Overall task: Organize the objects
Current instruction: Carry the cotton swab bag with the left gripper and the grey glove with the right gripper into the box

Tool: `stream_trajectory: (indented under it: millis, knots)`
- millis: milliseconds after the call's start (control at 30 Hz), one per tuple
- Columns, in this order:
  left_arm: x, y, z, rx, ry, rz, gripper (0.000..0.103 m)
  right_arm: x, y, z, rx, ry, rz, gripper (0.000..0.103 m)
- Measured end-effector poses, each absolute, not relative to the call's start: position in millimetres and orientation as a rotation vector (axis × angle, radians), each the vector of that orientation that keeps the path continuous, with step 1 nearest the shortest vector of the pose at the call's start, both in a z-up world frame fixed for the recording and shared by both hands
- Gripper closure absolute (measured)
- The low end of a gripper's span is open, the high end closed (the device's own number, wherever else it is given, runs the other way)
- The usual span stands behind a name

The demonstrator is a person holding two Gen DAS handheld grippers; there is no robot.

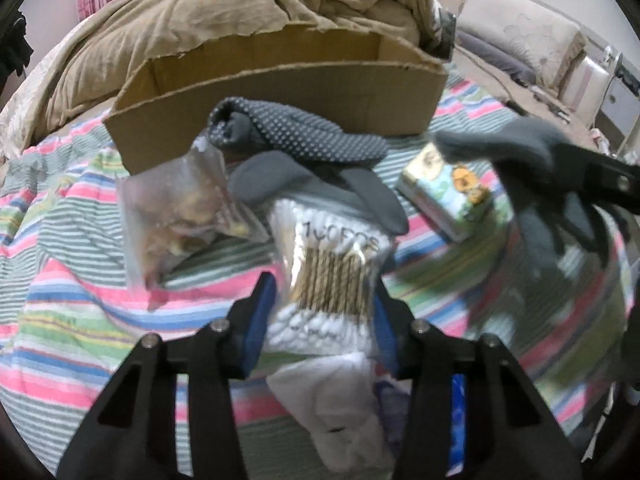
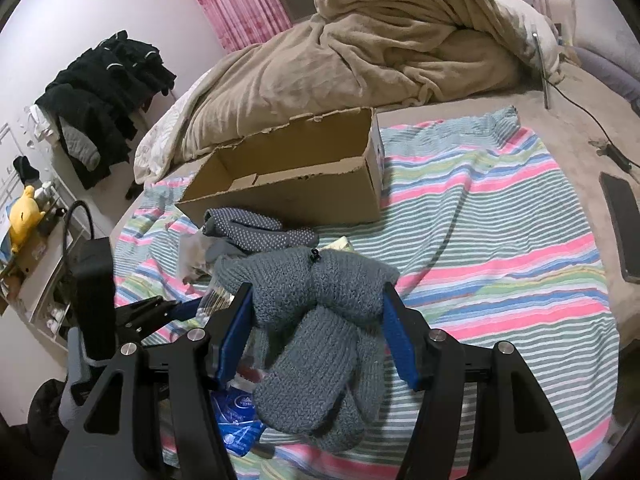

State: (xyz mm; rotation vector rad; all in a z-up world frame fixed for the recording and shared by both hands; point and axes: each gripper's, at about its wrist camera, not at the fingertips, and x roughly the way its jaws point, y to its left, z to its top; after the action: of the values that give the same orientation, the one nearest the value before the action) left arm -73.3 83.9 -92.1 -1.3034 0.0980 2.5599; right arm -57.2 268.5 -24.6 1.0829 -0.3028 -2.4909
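Observation:
My left gripper [image 1: 322,300] is closed around a clear bag of cotton swabs [image 1: 328,264] on the striped blanket [image 1: 60,280]. My right gripper [image 2: 318,320] is shut on a pair of grey knitted mittens [image 2: 316,340] and holds them above the blanket; they also show in the left wrist view [image 1: 532,148]. An open cardboard box [image 2: 296,176] stands behind, and in the left wrist view [image 1: 280,92]. In front of it lie dotted grey gloves [image 1: 296,132], a clear snack bag [image 1: 180,216] and a small printed packet [image 1: 448,192].
A beige duvet [image 2: 360,52] is piled behind the box. A white cloth [image 1: 332,400] and a blue packet [image 2: 236,412] lie near me. A dark phone [image 2: 620,232] and cable [image 2: 580,112] lie at the right. Dark clothes [image 2: 104,92] hang left.

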Motion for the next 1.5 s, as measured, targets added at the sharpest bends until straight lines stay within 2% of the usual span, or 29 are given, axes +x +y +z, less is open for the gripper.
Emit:
stream_trajectory:
  millis: [400,833,1133,1500]
  knots:
    - [-53,61,-29,-1.155,-0.036,2.589,0.056,-69,257,8,0.975,-0.233,-2.525,0.039]
    - [-81,39,9,-1.065,-0.094,2.639,0.057,-104,247,43,0.873,-0.166,-2.563,0.039]
    - [-125,30,17,-1.041,-0.103,2.666,0.056,-139,233,51,0.864,-0.102,-2.569,0.039]
    - [-173,37,4,-1.064,-0.143,2.641,0.056,-179,225,36,0.917,-0.058,-2.558,0.039]
